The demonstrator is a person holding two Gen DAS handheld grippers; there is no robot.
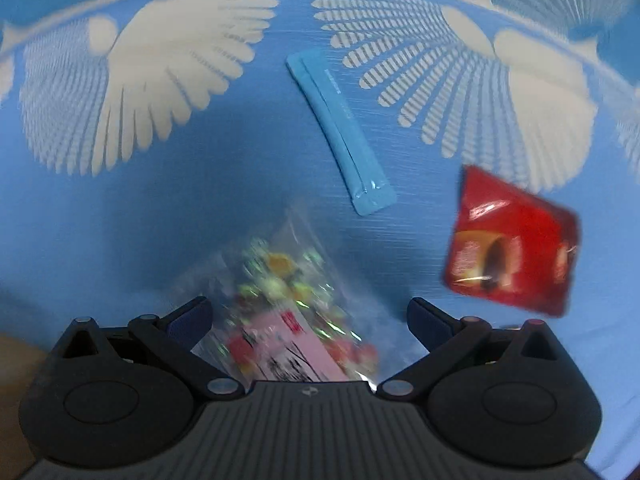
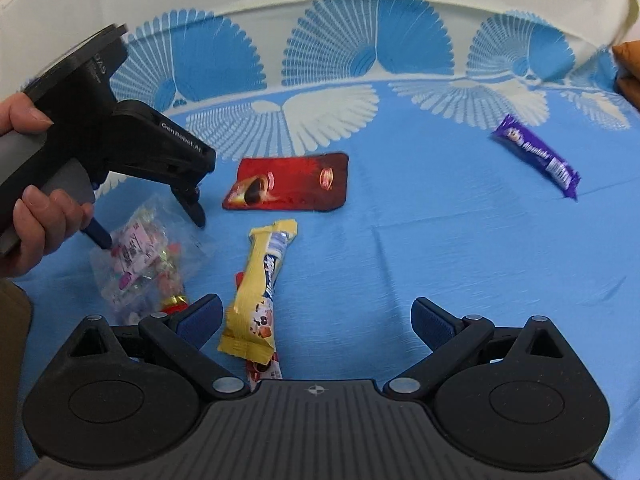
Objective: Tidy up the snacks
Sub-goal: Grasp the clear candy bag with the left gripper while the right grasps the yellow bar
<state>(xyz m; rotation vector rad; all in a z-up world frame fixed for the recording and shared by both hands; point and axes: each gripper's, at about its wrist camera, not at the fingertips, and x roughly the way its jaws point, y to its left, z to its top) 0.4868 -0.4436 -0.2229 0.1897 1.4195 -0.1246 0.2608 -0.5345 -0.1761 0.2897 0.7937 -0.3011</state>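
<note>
Straddling clear candy bag [image 1: 280, 300], left claw [image 1: 308, 316] wide open, gripping nothing; bag's long axis runs along fingers

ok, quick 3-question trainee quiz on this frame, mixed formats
1. True or false: the left gripper is shut on the clear candy bag.
2. Which snack lies farthest from both grippers? A) red packet B) purple bar C) yellow wrapper
3. Fill in: the light blue stick pack shows only in the ___ wrist view.

Key: 1 false, its fingers are spread over the bag; 2 B; 3 left.
</note>
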